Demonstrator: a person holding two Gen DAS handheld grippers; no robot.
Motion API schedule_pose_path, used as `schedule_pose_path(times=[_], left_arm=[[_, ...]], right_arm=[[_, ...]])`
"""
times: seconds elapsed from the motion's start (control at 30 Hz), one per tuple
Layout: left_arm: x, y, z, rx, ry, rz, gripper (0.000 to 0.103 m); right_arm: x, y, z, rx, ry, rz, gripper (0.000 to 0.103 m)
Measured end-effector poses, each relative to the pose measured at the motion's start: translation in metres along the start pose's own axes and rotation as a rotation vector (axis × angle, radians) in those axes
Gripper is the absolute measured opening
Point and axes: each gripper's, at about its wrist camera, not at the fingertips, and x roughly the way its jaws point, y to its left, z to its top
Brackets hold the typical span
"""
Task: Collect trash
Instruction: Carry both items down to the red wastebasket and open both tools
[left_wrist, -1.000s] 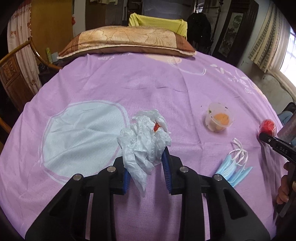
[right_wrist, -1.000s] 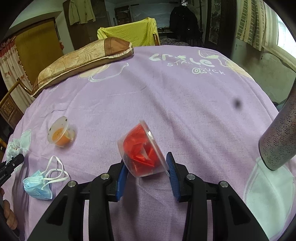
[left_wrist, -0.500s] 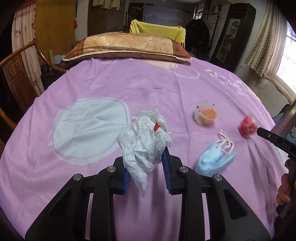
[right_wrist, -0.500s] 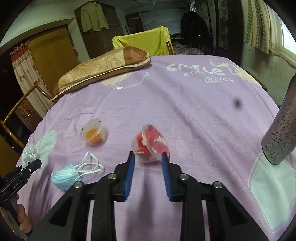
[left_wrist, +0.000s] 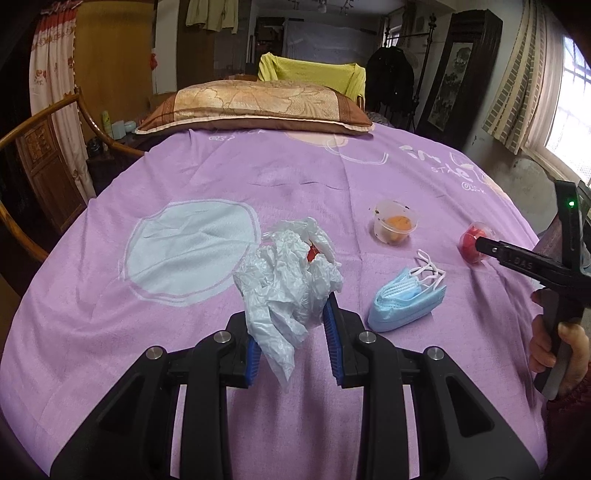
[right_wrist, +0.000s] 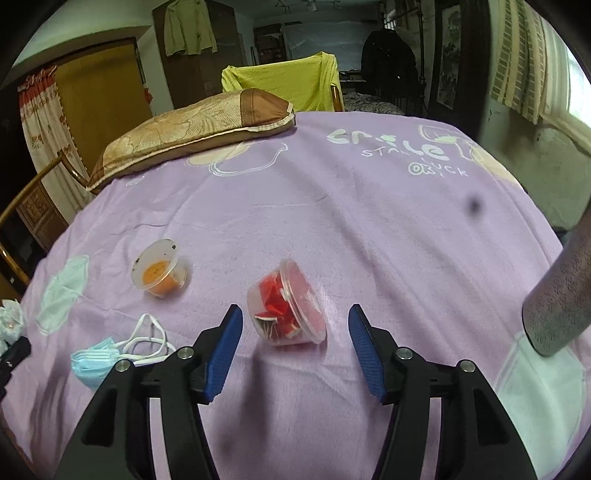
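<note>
My left gripper is shut on a crumpled white plastic bag and holds it above the purple bed sheet. A clear cup with red scraps lies on its side on the sheet between the jaws of my right gripper. Those jaws are opening, and the blue pads stand clear of the cup. A second clear cup with orange residue stands to its left. A blue face mask lies near the left finger. The left wrist view shows the mask and the red cup beside the right gripper.
A brown and gold pillow lies at the far end of the bed. A grey perforated cylinder stands at the right edge. A wooden chair stands left of the bed, and a chair draped in yellow cloth behind the pillow.
The right gripper let go of the red cup; it now lies on the sheet between wider jaws. The left gripper drew back from the bed with the bag.
</note>
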Motion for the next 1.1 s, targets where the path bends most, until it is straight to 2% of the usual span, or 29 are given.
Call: schedule_pose_path(times=[0.03,0.07,0.1,0.13,0.27,0.37,0.63,1.1], left_arm=[[0.000,0.000,0.000,0.000,0.004,-0.002,0.031],[0.001,0.000,-0.001,0.002,0.005,-0.002,0.031],[0.001,-0.001,-0.001,0.004,0.006,0.000,0.031],[0.001,-0.002,-0.001,0.008,0.006,0.003,0.031],[-0.005,-0.003,-0.003,0.011,0.004,0.006,0.031],[-0.016,-0.003,-0.003,0.021,-0.008,0.018,0.031],[-0.064,0.004,-0.011,0.028,-0.074,0.045,0.031],[-0.149,0.032,-0.049,-0.003,-0.187,0.083,0.031]], right_arm=[[0.004,0.002,0.000,-0.016,0.003,-0.021,0.060],[0.010,0.004,0.000,-0.030,0.016,-0.047,0.052],[0.014,0.004,-0.001,-0.030,0.027,-0.057,0.037],[0.017,0.001,-0.001,-0.014,0.042,-0.060,0.032],[-0.010,-0.005,0.003,0.039,-0.035,-0.017,0.031],[-0.034,-0.004,0.001,0.073,-0.063,0.076,0.031],[-0.092,0.029,-0.029,0.047,-0.133,0.226,0.031],[-0.178,0.088,-0.066,-0.035,-0.227,0.352,0.031]])
